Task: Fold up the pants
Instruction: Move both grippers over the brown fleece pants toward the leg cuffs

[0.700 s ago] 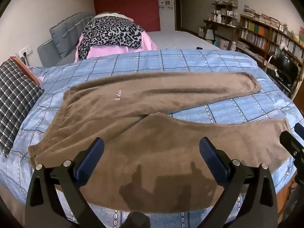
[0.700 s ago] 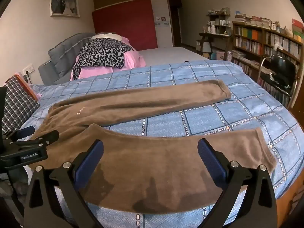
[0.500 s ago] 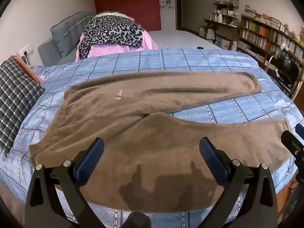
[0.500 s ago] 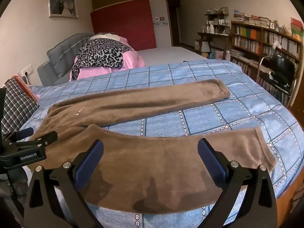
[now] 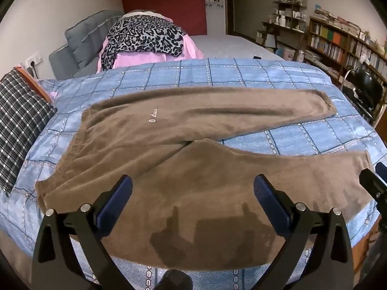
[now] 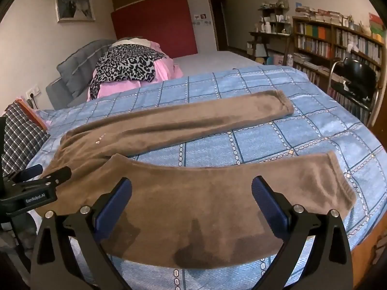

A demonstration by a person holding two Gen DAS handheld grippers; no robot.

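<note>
Brown pants point(image 5: 183, 159) spread flat on blue bedspread point(image 5: 217, 77), both grippers' fingers wide apart, empty.

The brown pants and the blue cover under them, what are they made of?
The brown pants look like soft fleece or plush: a fuzzy, matte nap, thick rolled edges. The blue cover looks like smooth woven cloth, maybe cotton, printed to mimic stitched denim squares.
</note>
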